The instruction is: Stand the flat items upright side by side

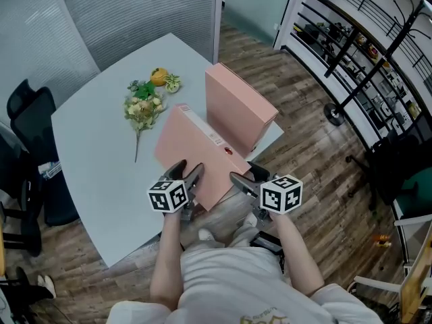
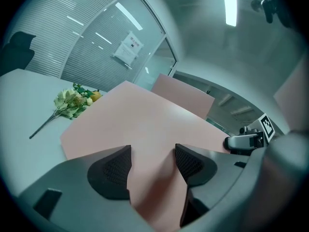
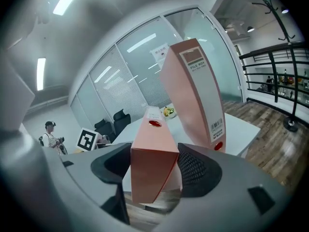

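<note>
Two pink file boxes are on the pale table (image 1: 94,154). One box (image 1: 237,105) stands upright at the far right edge, its labelled spine (image 3: 200,88) showing in the right gripper view. The other pink box (image 1: 192,152) lies flat in front of it, its near end jutting past the table's front edge. My left gripper (image 1: 192,175) is shut on this box's near left corner, with pink board (image 2: 145,129) filling the gap between the pads. My right gripper (image 1: 244,178) is shut across its spine end (image 3: 150,163).
A bunch of artificial flowers (image 1: 143,106) with an orange fruit (image 1: 158,76) lies at the table's far left. Black office chairs (image 1: 30,110) stand to the left. A black railing and coat stand (image 1: 351,66) are on the right over wooden floor. A person (image 3: 49,134) stands far off.
</note>
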Demonstrator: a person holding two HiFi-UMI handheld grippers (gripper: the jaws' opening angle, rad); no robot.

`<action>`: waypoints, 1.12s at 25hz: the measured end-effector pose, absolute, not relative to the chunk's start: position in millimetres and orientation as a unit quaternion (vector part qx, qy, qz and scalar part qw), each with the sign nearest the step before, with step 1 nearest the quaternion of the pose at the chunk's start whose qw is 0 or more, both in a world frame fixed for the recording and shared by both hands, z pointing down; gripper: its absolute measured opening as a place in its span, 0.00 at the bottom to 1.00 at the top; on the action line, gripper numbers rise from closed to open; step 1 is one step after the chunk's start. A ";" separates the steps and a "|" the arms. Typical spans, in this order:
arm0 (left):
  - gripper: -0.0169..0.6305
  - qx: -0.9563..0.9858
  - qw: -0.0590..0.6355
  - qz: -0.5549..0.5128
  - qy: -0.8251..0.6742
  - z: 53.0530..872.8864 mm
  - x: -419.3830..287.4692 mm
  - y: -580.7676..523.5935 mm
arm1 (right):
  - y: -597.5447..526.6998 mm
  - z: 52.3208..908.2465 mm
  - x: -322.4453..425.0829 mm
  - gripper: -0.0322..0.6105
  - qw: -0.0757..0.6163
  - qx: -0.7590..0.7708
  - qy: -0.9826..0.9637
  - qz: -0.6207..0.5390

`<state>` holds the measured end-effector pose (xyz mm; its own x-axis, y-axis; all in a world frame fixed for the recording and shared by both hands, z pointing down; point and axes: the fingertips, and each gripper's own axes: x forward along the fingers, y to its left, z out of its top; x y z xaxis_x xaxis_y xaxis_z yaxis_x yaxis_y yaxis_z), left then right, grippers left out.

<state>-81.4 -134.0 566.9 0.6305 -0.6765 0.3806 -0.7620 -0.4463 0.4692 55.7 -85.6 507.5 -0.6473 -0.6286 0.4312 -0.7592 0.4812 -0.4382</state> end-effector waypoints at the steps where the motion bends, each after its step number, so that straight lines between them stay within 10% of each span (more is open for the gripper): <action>1: 0.46 0.847 0.314 0.065 -0.424 566.4 -81.3 -134.1 | -85.8 505.8 55.3 0.54 0.111 0.406 -0.856 0.301; 28: 0.46 0.841 0.329 0.045 -0.428 570.1 -86.4 -130.5 | -75.3 476.3 27.0 0.52 0.247 0.394 -0.878 0.112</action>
<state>-86.4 -130.5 570.1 0.6298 -0.6896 0.3575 -0.7490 -0.4170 0.5149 27.0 -75.3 476.3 -0.5682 -0.6364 0.5217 -0.7467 0.6652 -0.0018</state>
